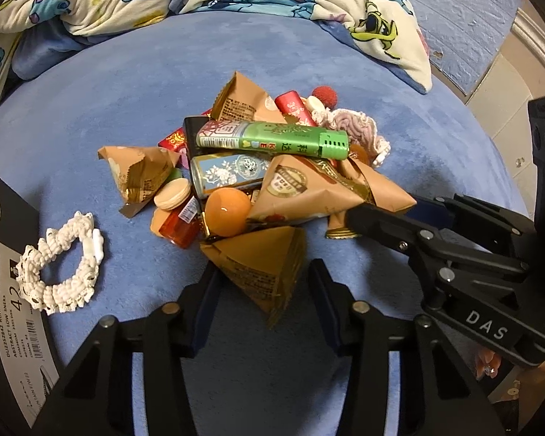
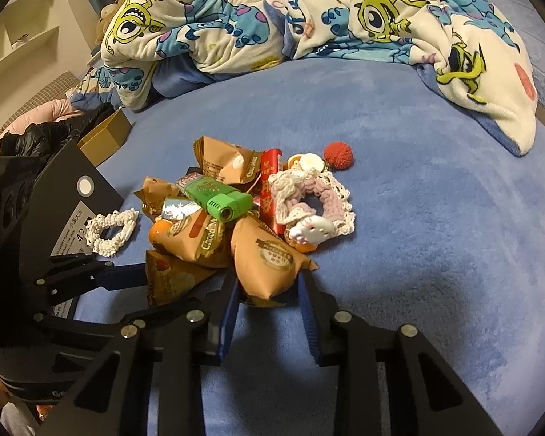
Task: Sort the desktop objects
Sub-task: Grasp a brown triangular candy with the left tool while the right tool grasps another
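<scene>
- A heap of small things lies on the blue bed cover (image 1: 134,83): brown snack packets, a green lighter (image 1: 272,140), a pale blue floral tin (image 1: 232,174), an orange ball (image 1: 227,212) and a red tube (image 1: 295,108).
- The left gripper (image 1: 265,283) stands at the near edge of the heap with a brown triangular packet (image 1: 261,265) between its blue-padded fingers; the pads sit close at the packet's sides, but I cannot tell whether they press on it.
- The right gripper (image 2: 268,287) straddles the near end of a puffed brown packet (image 2: 268,258); its jaws are partly open, and contact with the packet is unclear.
- In the left wrist view that gripper reaches in from the right, its tip at the same packet's edge.
- Only the right wrist view clearly shows the lilac crocheted scrunchie (image 2: 319,200) with a white cat charm (image 2: 310,232), just right of the heap, and a gold box (image 2: 105,136) far left.
- A white scrunchie (image 1: 63,265) lies apart on the left, beside a black shoebox lid (image 1: 7,254) with a label.
- A red bobbly ball (image 2: 338,155) sits behind the heap; a cartoon-print blanket (image 2: 272,11) is bunched beyond.
</scene>
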`<state>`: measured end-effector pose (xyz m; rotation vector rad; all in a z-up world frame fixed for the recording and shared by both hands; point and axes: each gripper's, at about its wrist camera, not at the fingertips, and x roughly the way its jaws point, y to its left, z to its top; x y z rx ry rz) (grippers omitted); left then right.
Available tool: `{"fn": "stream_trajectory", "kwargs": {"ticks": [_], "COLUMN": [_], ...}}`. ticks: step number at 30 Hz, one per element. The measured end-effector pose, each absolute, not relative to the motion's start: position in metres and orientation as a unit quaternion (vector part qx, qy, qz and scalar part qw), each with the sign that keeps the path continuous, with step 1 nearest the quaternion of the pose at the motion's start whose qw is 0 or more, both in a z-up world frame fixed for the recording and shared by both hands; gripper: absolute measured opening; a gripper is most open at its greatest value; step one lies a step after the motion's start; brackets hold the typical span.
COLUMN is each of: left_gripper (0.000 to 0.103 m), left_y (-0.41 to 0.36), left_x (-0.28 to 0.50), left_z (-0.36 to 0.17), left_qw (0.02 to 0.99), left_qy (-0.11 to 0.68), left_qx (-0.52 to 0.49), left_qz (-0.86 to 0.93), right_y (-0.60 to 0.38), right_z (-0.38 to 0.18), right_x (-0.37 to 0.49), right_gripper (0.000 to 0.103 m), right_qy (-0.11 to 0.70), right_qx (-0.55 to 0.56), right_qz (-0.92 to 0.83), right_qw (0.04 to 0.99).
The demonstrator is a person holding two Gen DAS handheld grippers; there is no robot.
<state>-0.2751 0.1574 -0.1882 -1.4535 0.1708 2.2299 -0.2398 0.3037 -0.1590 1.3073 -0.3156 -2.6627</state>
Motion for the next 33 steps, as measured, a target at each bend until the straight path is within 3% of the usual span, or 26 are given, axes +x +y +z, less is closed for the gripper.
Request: {"fn": "stream_trajectory", "kwargs": {"ticks": [12, 33], "left_gripper": [0.026, 0.025], "left_y": [0.158, 0.151], "left_x": [-0.275, -0.254], "left_z": [-0.187, -0.163], "left_qw": [0.241, 0.25], "left_qy": [0.049, 0.048], "left_qx": [-0.534, -0.526], "left_qz": [0.809, 0.812], "right_y": [0.307, 0.311], "right_z": [-0.158, -0.142], "right_x": [-0.232, -0.214], "right_gripper": [0.029, 0.028], "right_qy": [-0.103, -0.105], "right_qx": [0.437, 0.43], "right_qz": [-0.89, -0.893], "right_qw": [0.079, 0.077]}}
